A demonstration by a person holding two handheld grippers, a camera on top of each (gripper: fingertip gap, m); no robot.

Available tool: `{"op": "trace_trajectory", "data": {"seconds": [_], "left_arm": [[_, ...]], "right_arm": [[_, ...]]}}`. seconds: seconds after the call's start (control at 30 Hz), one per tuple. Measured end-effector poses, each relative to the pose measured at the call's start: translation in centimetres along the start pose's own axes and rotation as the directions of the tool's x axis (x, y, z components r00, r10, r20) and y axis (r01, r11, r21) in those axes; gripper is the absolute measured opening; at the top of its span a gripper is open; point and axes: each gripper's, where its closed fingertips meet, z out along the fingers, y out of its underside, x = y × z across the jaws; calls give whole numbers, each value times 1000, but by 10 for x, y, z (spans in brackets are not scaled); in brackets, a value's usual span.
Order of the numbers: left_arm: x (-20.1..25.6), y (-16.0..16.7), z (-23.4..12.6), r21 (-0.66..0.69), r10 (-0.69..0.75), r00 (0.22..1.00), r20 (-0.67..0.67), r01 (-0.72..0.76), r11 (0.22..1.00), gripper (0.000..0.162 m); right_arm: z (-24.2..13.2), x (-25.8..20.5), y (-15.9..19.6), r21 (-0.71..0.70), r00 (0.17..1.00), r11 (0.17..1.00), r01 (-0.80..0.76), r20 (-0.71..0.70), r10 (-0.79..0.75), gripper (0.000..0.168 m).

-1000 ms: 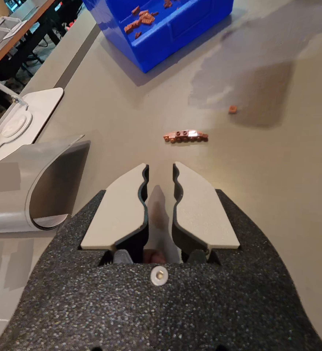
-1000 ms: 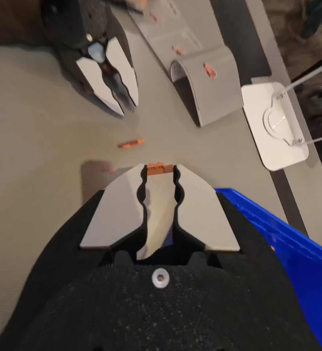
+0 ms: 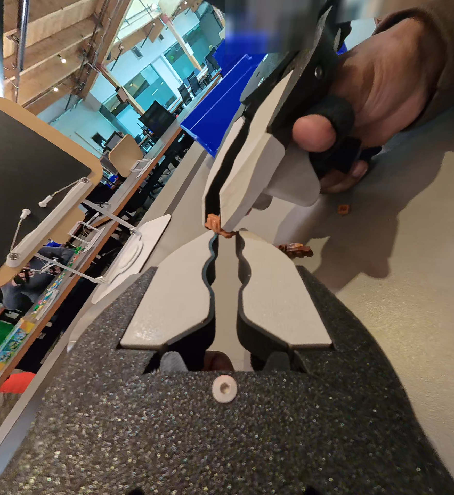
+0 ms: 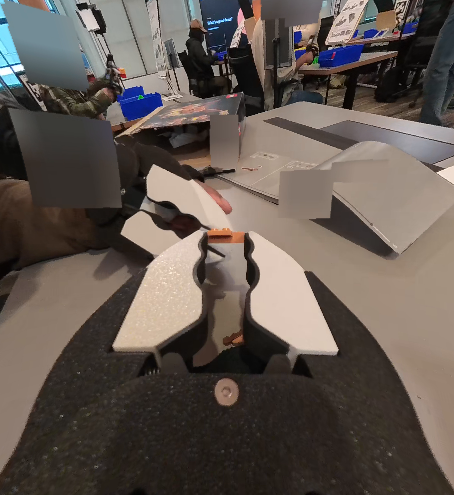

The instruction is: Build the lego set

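Both grippers are lifting off the table (image 3: 408, 348) since earlier, tips meeting. Right gripper (image 4: 226, 237) is pinching the orange brick (image 4: 224, 235) at twelve o'clock; left gripper (image 3: 224, 235), narrowly parted, is nudging it and risking dislodging it.

a black monitor (image 3: 19, 171) on a white stand (image 3: 129, 254) stands at the grey table's (image 3: 421, 308) edge; office chairs (image 3: 125, 158) behind.
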Motion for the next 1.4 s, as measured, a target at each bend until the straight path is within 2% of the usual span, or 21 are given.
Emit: {"op": "trace_trajectory", "data": {"seconds": [0.1,0.2,0.33,0.4,0.5,0.57,0.63,0.8,0.93,1.13,1.3,1.4], "left_arm": [[-3,-1,-2,2,5,1000,12,-5,1000,8],[-1,1,-2,-11,6,1000,-4,-6,1000,7],[8,11,0,-72,28,997,-68,-33,997,7],[14,22,0,-130,59,992,-111,-73,989,7],[21,38,-2,-212,80,981,-177,-117,970,7],[27,47,-5,-249,61,971,-231,-119,961,8],[28,53,-7,-276,46,967,-250,-116,954,8],[32,56,-12,-301,-34,954,-299,-61,952,9],[31,57,-16,-324,-84,946,-314,-24,946,17],[27,59,-20,-334,-125,940,-316,13,942,19],[26,56,-21,-317,-148,937,-316,43,947,20],[29,50,-21,-301,-166,929,-331,63,951,19]], "right_arm": [[-2,3,1,-20,1000,1000,-7,-9,6,23],[-5,5,5,-52,1000,999,4,-8,-5,27],[-10,10,22,-184,995,978,101,10,-101,37],[-15,13,40,-298,964,917,265,62,-258,40],[-26,21,58,-415,840,734,538,188,-509,41],[-32,25,70,-484,797,639,598,275,-538,42],[-30,34,73,-526,782,591,612,291,-551,47],[-20,39,82,-556,796,578,597,326,-509,49],[-14,36,82,-565,804,579,588,324,-499,48],[-6,31,80,-550,772,549,630,365,-520,52],[-4,23,85,-574,796,553,605,418,-438,39],[-4,25,84,-578,786,538,614,382,-486,35]]}}
